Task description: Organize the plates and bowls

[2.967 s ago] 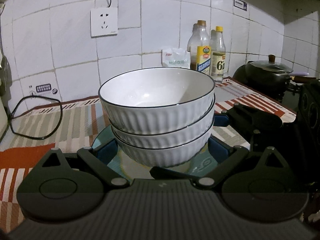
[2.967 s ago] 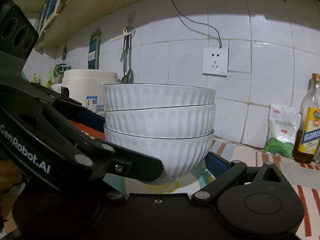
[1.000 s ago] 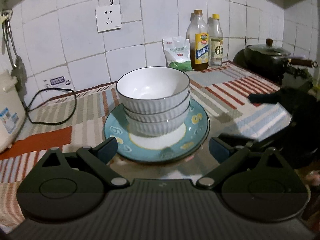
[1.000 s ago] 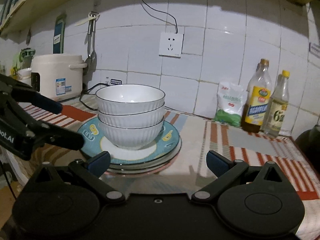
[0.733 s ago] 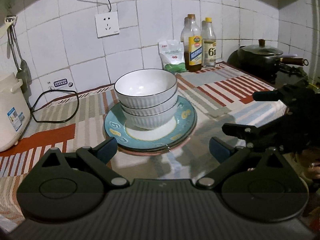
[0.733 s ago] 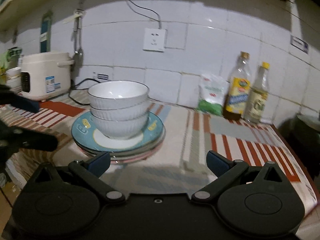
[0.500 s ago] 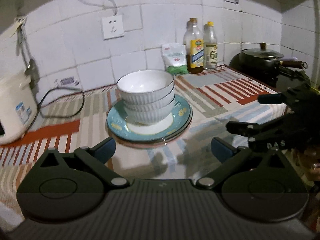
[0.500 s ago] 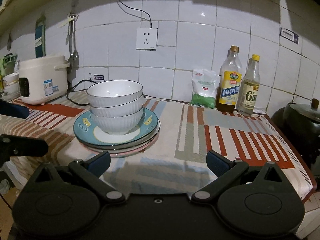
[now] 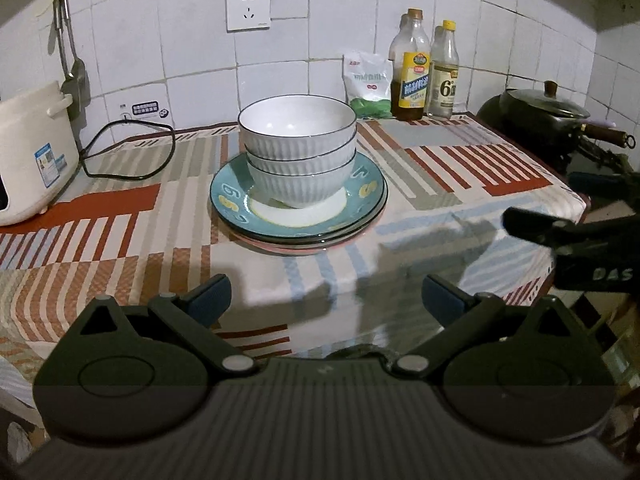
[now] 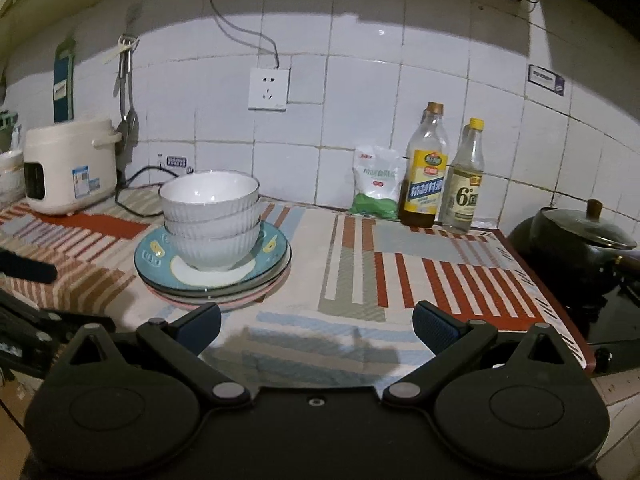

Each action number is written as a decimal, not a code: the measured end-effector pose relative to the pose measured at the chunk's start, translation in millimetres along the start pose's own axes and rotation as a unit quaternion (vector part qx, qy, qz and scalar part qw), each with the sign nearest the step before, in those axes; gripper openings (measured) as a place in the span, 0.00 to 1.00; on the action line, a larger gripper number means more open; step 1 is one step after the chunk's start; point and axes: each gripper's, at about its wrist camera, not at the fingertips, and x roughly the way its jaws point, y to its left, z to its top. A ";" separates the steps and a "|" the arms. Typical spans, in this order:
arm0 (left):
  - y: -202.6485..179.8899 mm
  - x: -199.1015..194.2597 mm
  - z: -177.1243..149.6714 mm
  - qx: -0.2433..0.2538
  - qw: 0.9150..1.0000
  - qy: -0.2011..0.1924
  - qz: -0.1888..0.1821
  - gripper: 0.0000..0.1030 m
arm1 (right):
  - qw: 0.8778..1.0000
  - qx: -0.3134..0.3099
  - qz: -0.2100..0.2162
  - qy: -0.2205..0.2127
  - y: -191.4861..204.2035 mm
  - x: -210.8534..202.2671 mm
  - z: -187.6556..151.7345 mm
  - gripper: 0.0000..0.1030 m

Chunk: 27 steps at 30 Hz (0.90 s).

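The left gripper (image 9: 326, 300) and right gripper (image 10: 316, 326) are both hanging spread and empty, well back from the bowls (image 9: 298, 156), which are sitting on the plates (image 9: 298, 226) mid-counter. Three ribbed white bowls are nesting on a teal plate topping the stack. A striped cloth (image 9: 432, 168) is covering the counter, with a rice cooker (image 9: 32, 152) standing at left, bottles (image 9: 416, 76) against the tiled wall, and a pot (image 9: 540, 112) at right.

Three bowls (image 9: 298, 148) nested, set on stacked plates (image 9: 298, 216) mid-counter. Rice cooker (image 9: 32, 152) placed far left. Bag (image 9: 368, 84) and two bottles (image 9: 428, 72) ranged behind right, against wall. Pot (image 9: 540, 116) positioned far right.
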 end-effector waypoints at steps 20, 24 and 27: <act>-5.8 -37.8 -17.3 -0.031 0.994 -0.074 0.077 1.00 | 0.997 0.018 -0.078 -0.013 29.0 -34.7 1.3 1.00; -6.5 -38.6 -24.2 -0.024 0.993 -0.081 0.083 1.00 | 0.996 0.062 -0.051 -0.042 15.6 -41.1 -12.4 1.00; -7.5 -36.5 -29.0 -0.025 0.991 -0.089 0.094 1.00 | 0.995 0.074 -0.046 -0.048 10.6 -41.0 -19.6 1.00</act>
